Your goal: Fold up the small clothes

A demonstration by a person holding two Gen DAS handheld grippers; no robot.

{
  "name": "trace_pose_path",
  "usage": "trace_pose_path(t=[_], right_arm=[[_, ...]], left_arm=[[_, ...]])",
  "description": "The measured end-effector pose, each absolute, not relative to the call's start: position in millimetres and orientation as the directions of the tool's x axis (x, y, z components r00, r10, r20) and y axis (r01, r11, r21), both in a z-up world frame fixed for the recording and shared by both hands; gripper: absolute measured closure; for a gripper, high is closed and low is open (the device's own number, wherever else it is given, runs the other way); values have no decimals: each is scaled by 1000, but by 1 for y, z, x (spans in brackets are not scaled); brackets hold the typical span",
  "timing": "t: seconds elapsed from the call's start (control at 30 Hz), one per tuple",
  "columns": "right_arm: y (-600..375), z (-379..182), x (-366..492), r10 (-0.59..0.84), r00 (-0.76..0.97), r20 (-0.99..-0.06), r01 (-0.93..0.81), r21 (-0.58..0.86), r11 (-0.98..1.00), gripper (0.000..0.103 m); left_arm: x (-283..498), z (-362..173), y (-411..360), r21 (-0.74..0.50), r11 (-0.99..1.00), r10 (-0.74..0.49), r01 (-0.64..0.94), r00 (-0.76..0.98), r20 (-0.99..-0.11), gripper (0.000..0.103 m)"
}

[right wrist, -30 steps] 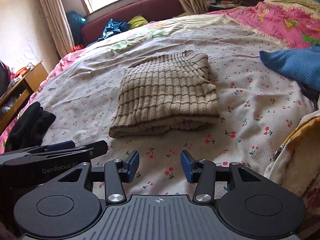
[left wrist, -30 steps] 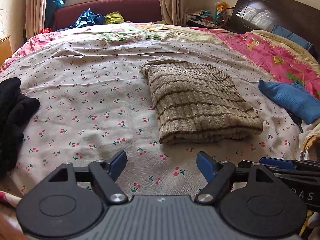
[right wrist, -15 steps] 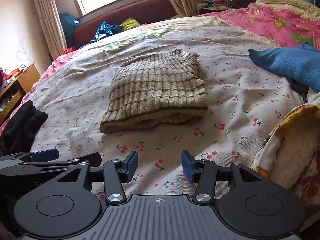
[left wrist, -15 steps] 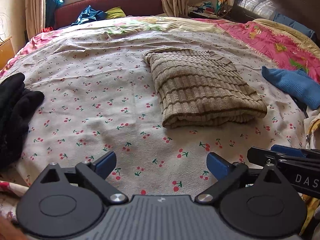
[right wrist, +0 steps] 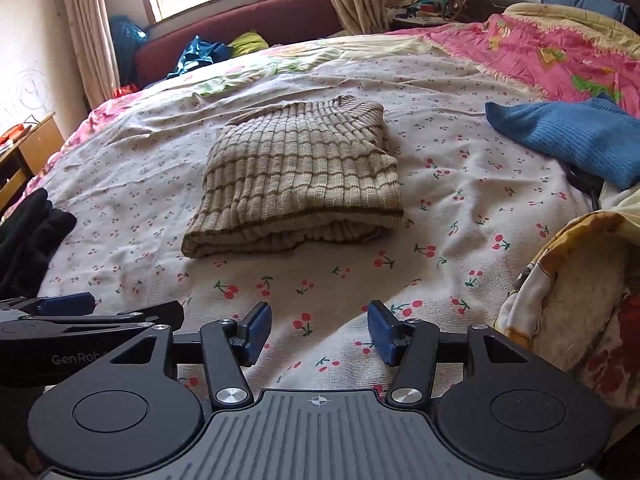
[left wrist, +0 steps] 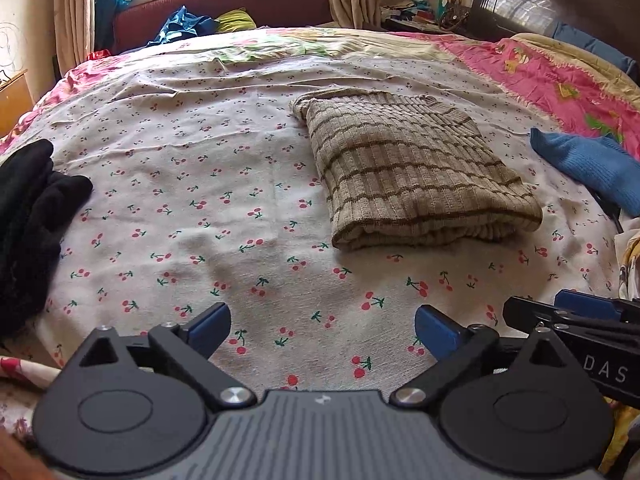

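Note:
A beige ribbed sweater with brown stripes (left wrist: 412, 176) (right wrist: 300, 180) lies folded into a rectangle on the cherry-print bedsheet (left wrist: 200, 208) (right wrist: 460, 208). My left gripper (left wrist: 322, 330) hangs wide open over the sheet, short of the sweater's near edge, with nothing between its blue pads. My right gripper (right wrist: 318, 330) is beside it, jaws opening and empty, also short of the sweater. A blue knit garment (left wrist: 592, 164) (right wrist: 568, 136) lies to the right. A black garment (left wrist: 28, 224) (right wrist: 28, 240) sits at the left edge.
A pink quilt (right wrist: 560, 52) covers the bed's far right. A yellow patterned blanket (right wrist: 572, 280) bulges at the near right. A dark headboard (left wrist: 540, 4), a cluttered nightstand (right wrist: 424, 8) and a maroon bench with clothes (left wrist: 224, 8) stand behind the bed.
Both grippers' jaws have spread wider. Both views have pulled back a little from the folded sweater, which lies still.

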State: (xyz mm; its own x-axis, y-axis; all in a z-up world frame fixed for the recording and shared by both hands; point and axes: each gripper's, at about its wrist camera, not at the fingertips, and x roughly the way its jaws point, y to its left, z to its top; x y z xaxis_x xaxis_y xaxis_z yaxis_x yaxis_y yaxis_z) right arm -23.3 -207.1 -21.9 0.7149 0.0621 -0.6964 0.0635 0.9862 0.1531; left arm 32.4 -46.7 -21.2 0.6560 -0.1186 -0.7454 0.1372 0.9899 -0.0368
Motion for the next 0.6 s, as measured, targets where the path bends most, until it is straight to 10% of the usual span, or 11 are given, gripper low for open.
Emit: trace_pose_path(t=[0.6], right_arm=[[-206, -20, -25, 50, 727, -685, 61, 137, 989, 50]], left_arm=[[29, -18, -52, 18, 991, -81, 136, 684, -725, 0]])
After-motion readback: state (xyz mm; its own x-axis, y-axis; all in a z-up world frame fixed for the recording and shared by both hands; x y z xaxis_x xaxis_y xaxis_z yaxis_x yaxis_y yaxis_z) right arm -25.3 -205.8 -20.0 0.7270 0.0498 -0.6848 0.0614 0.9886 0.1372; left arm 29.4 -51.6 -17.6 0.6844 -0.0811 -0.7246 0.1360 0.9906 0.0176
